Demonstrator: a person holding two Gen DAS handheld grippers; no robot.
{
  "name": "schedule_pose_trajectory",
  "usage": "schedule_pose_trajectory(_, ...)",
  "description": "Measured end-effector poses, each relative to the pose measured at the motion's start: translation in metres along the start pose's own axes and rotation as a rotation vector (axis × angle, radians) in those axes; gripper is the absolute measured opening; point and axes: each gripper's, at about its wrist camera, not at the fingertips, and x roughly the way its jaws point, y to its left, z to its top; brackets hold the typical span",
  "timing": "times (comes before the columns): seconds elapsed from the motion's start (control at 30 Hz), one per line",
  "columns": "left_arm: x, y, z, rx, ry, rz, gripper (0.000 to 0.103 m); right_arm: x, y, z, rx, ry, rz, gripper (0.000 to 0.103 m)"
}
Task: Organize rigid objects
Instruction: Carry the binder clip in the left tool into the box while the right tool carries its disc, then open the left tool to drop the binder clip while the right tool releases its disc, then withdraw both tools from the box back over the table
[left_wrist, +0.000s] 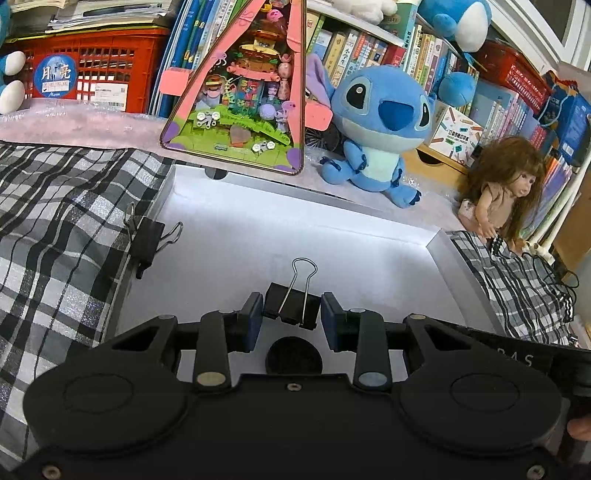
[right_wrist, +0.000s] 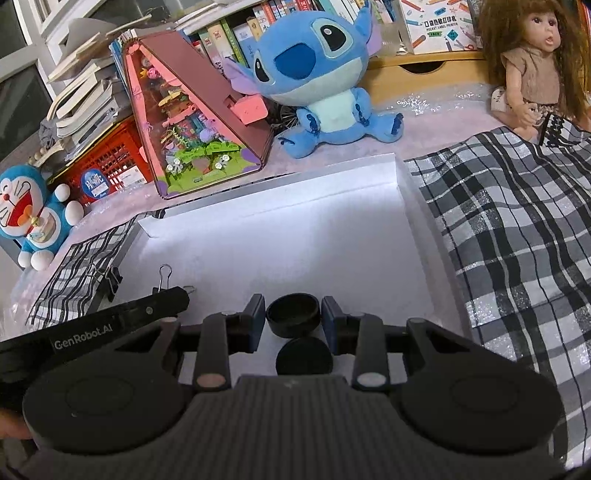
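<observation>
My left gripper (left_wrist: 291, 308) is shut on a black binder clip (left_wrist: 275, 301) low over the white tray (left_wrist: 436, 240), with the clip's wire handle pointing away. A second binder clip (left_wrist: 147, 240) is clamped on the tray's left rim. In the right wrist view my right gripper (right_wrist: 293, 308) is shut on a small black round cap (right_wrist: 293, 315), just above the tray (right_wrist: 400, 177) floor. A flat black disc (right_wrist: 303, 356) lies on the floor under the fingers. The left gripper's arm (right_wrist: 110, 321) is alongside at the left, its clip's handle (right_wrist: 165, 275) sticking up.
A checked cloth (left_wrist: 55, 240) lies on both sides of the tray. Behind it stand a pink triangular display case (left_wrist: 243, 99), a blue plush toy (left_wrist: 376, 125) and a long-haired doll (left_wrist: 506, 184). A blue-and-white cat plush (right_wrist: 33, 218), red crates and bookshelves line the back.
</observation>
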Motion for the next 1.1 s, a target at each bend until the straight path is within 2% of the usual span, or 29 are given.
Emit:
schedule_pose_trajectory(0.33,0.000,-0.003,-0.002,0.012,0.000,0.004,0.033,0.000,0.003,-0.003,-0.028,-0.013,-0.009,0.041)
schedule_pose_trajectory(0.43,-0.004,0.000,0.000,-0.022,0.016,-0.015,0.049,-0.001,0.004,-0.003,-0.031,-0.021,-0.010,0.041)
schedule_pose_trajectory(0.47,-0.006,0.001,0.001,-0.034,0.024,-0.020,0.055,-0.003,0.004,-0.003,-0.031,-0.031,-0.001,0.045)
schedule_pose_trajectory(0.5,-0.008,0.002,0.002,-0.041,0.028,-0.024,0.059,-0.005,0.004,-0.003,-0.027,-0.046,0.011,0.059)
schedule_pose_trajectory(0.53,-0.010,0.002,0.003,-0.041,0.028,-0.023,0.060,-0.008,0.003,-0.004,-0.026,-0.059,0.025,0.067)
schedule_pose_trajectory(0.67,-0.023,0.003,0.003,-0.022,0.001,-0.005,0.074,-0.018,0.006,-0.004,-0.049,-0.092,0.026,0.077)
schedule_pose_trajectory(0.73,-0.030,0.004,0.002,-0.010,-0.017,-0.001,0.079,-0.022,0.006,-0.005,-0.063,-0.109,0.025,0.088)
schedule_pose_trajectory(0.93,-0.049,0.002,-0.004,0.019,-0.046,-0.020,0.083,-0.038,0.006,-0.010,-0.093,-0.156,0.047,0.098)
schedule_pose_trajectory(1.1,-0.067,-0.001,-0.012,0.047,-0.071,-0.033,0.085,-0.052,0.008,-0.017,-0.129,-0.188,0.044,0.101)
